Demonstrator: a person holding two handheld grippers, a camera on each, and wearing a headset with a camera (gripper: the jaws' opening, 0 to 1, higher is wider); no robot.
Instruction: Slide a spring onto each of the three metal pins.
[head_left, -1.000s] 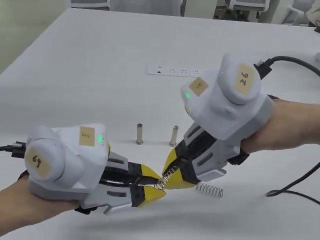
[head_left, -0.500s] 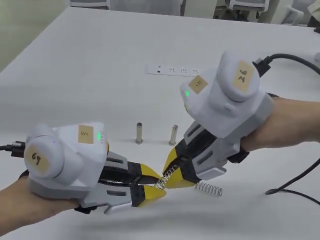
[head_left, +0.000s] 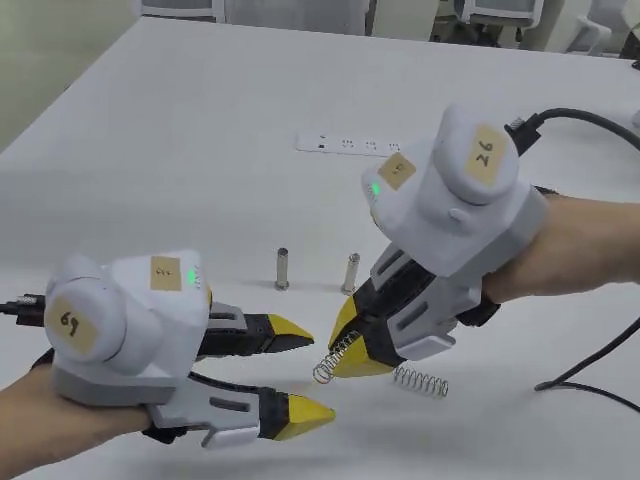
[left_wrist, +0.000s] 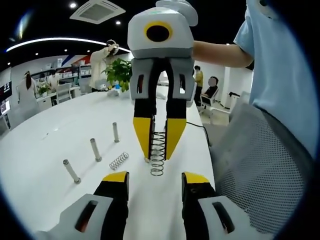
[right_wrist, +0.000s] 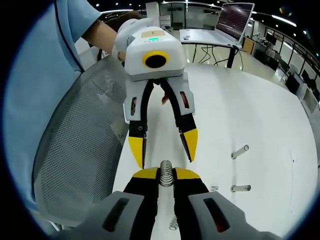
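Observation:
My right gripper (head_left: 345, 350) is shut on a steel spring (head_left: 331, 361), which sticks out past its yellow tips towards my left gripper (head_left: 308, 369). The left gripper's jaws stand open and apart from the spring. In the left gripper view the spring (left_wrist: 157, 152) hangs from the right gripper above my own open left gripper (left_wrist: 155, 178). In the right gripper view the spring (right_wrist: 166, 179) sits pinched in the right gripper (right_wrist: 167, 174). Two upright metal pins (head_left: 282, 268) (head_left: 351, 272) stand just behind the grippers. All three pins (left_wrist: 95, 149) stand bare.
A second spring (head_left: 420, 380) lies loose on the white table (head_left: 200, 150), right of the right gripper. A white power strip (head_left: 350, 145) lies further back. A black cable (head_left: 590, 385) runs along the right side. A mesh chair (right_wrist: 85, 135) stands by the table edge.
My left gripper has opened and let go of the spring's end, drawing back slightly. The right gripper keeps its hold on the spring.

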